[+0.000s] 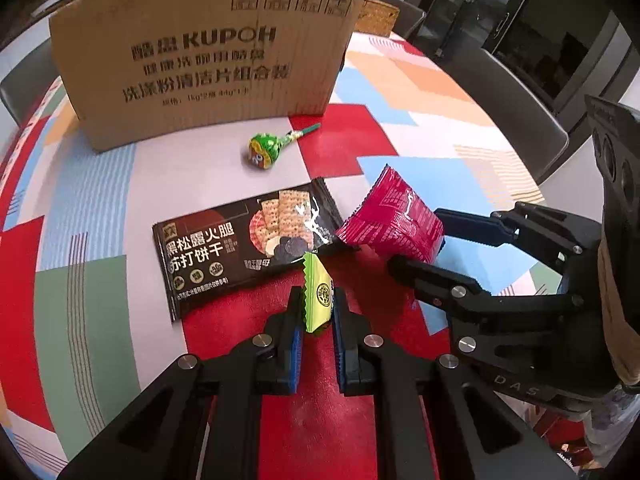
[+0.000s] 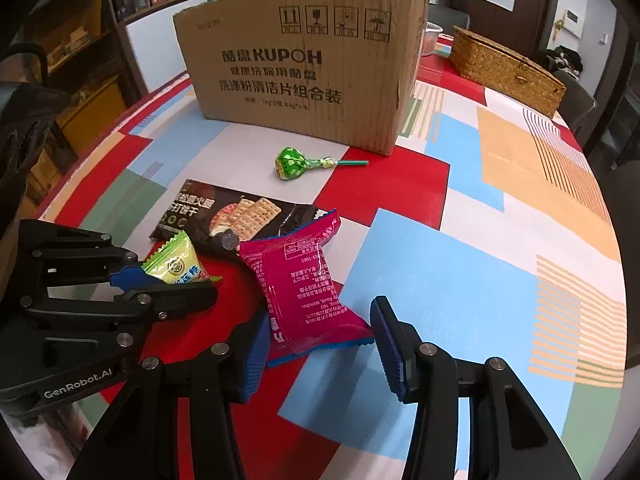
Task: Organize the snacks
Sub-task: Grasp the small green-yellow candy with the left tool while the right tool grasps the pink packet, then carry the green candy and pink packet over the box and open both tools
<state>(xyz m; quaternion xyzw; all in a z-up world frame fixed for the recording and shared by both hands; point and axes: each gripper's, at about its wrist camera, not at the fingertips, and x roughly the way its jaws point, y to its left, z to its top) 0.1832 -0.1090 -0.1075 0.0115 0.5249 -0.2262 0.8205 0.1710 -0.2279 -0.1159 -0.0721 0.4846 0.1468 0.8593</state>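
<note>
So the cardboard box (image 2: 304,76) sits at the far side of the table (image 2: 500,200), about 12 o'clock from the grippers. The lollipop (image 2: 296,164) lies just in front of it. Closer in, the flat cracker pack (image 2: 224,216) lies on the table, with the small candy packet (image 1: 318,292) at its near edge, pinched in the left gripper (image 1: 318,312). At 3 o'clock from that, the bigger snack packet (image 2: 304,284) sits between the right gripper (image 2: 320,344) jaws, overlapping the cracker pack's right end. The woven basket (image 2: 504,68) is beside the box, at 2 o'clock.
</note>
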